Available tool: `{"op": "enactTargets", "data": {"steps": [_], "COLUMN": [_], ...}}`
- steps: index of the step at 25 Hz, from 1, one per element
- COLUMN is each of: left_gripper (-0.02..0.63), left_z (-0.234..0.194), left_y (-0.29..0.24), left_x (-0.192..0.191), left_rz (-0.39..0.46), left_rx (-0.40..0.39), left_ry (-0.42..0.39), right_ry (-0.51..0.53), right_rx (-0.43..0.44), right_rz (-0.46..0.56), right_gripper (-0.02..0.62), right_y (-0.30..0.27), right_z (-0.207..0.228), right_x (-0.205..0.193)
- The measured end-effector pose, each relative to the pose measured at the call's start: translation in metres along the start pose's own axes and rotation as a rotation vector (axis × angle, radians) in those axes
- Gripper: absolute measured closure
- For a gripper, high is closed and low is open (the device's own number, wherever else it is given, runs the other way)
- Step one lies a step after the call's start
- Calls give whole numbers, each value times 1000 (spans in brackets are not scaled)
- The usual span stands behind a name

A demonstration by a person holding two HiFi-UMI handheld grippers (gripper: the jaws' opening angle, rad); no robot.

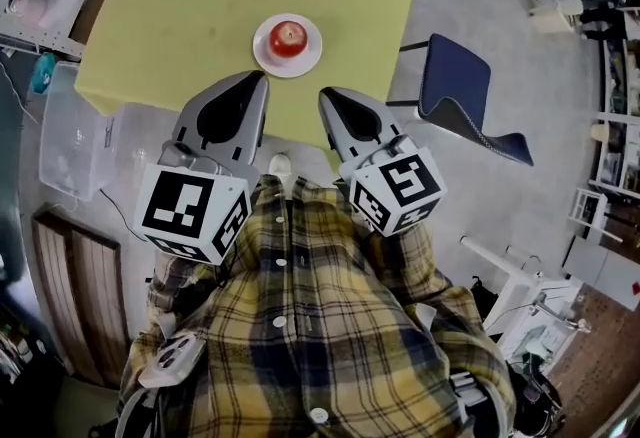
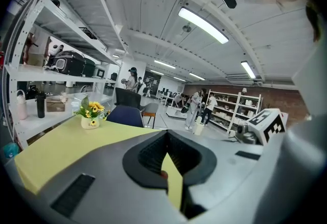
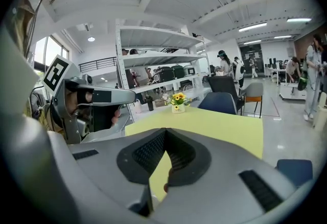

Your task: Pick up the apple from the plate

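L gripper (image 1: 261, 78) & R gripper (image 1: 326, 94) jaws together, empty, by near edge of table (image 1: 170, 26). Apple (image 1: 288, 38) on plate (image 1: 311, 57): prob. firm, slick; pinch across middle.

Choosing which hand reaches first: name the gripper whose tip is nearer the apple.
The left gripper: its tip lies close to the white plate rim; the right gripper ends farther from the apple.

no words, brands or numbers legible anywhere, only black-and-white square code markers on the left claw (image 1: 262, 76) and right claw (image 1: 325, 93), faint print on the flower pot (image 2: 91, 122) too small to read
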State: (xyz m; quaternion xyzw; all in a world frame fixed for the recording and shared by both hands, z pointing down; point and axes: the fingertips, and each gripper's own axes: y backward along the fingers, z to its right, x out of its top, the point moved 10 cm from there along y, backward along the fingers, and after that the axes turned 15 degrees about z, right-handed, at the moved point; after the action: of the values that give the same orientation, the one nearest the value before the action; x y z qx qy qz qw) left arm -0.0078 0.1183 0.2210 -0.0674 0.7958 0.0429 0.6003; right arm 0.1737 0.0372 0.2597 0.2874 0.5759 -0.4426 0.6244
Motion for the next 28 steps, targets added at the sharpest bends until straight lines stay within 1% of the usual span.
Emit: {"op": "enactTargets", "data": {"steps": [9, 13, 18, 21, 24, 28], "left_gripper": [600, 600, 600, 600, 600, 600], "left_z": [-74, -113, -145, -162, -168, -168], "left_y": [-61, -86, -107, -120, -126, -129], "left_x": [23, 28, 30, 22, 16, 7], "left_rz": [-61, -111, -181, -218, -255, -289], "left_rx": [-182, -270, -383, -426, -461, -466], "left_ry": [-3, -2, 6, 8, 12, 27], "right_ry": [-29, -54, -100, -106, -116, -128], "right_rx": [-187, -288, -415, -464, -509, -534], "right_rz": [20, 21, 7, 0, -22, -36], "right_gripper": [598, 598, 598, 598, 598, 598], "right_y": [-67, -100, -124, -140, -143, -141], "right_z": [6, 3, -4, -3, -8, -7], "right_x": [14, 13, 8, 3, -2, -6]}}
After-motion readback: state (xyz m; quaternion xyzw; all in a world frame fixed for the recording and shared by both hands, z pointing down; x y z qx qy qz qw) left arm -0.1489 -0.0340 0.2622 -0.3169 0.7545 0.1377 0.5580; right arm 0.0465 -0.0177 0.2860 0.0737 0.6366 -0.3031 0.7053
